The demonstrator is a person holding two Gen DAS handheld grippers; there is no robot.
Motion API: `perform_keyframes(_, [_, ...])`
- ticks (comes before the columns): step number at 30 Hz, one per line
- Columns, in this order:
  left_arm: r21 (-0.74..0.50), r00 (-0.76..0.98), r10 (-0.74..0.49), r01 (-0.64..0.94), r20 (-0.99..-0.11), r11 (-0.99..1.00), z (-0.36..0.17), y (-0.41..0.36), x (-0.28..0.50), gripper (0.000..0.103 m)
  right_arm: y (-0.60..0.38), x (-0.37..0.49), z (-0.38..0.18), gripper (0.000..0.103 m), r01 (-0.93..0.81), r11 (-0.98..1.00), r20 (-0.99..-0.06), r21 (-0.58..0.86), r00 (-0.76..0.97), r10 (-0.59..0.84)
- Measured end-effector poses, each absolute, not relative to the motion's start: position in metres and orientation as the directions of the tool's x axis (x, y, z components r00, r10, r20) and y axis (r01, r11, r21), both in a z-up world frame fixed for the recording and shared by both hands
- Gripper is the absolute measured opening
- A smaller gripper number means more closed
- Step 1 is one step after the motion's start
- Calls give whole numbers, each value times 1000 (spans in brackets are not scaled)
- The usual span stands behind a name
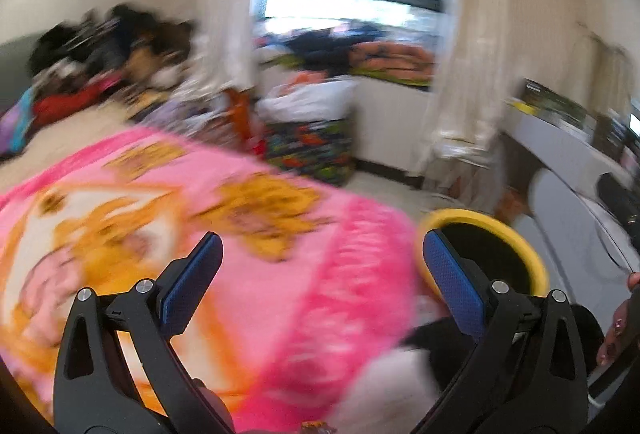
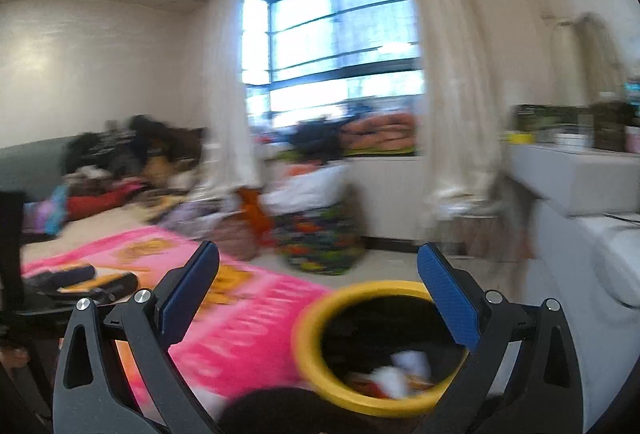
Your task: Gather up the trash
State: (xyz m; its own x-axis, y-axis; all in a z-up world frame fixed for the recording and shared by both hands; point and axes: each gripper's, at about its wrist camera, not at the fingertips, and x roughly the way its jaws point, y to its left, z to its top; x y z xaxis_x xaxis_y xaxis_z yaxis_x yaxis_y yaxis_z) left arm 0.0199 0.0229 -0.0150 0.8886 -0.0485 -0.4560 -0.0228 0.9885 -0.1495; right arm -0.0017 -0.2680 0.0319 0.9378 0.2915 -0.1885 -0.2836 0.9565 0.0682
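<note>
Blanket (image 1: 248, 234) on bed: hot pink ground, orange and yellow floral motifs, white patch toward one side. 
Bin (image 2: 320, 362): yellow rim, black inside; scraps within (image 2: 400, 370) white with bits of red and orange. 
Both grippers: black frames, blue textured pads (image 1: 452, 282). 
Curtains (image 2: 452, 73): cream. 
Bag (image 2: 320, 238) by window: multicoloured print, green and orange on dark; white contents on top. 
Walls off-white. 
Window frame dark.

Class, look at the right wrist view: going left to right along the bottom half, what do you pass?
Pink blanket → yellow-rimmed bin holding scraps → white appliance.
</note>
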Motion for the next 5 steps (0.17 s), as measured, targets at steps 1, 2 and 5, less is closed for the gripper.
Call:
perform_keyframes(1, [-160,875,32,-124,-483,979,-16,61,13,92,-245,10,36,97,-361,930,-214,63,906,366])
perform_keyframes(2, [-157,860,93,-196,-501,968,-18,86,8,92,-223,20,39,97,-424,904,-235,59,874,425])
perform_keyframes(5, [-114,748,368,-505,-553,856,-30,188,-30,92,-115,52,35,97,-691,715,-370,107,640,674])
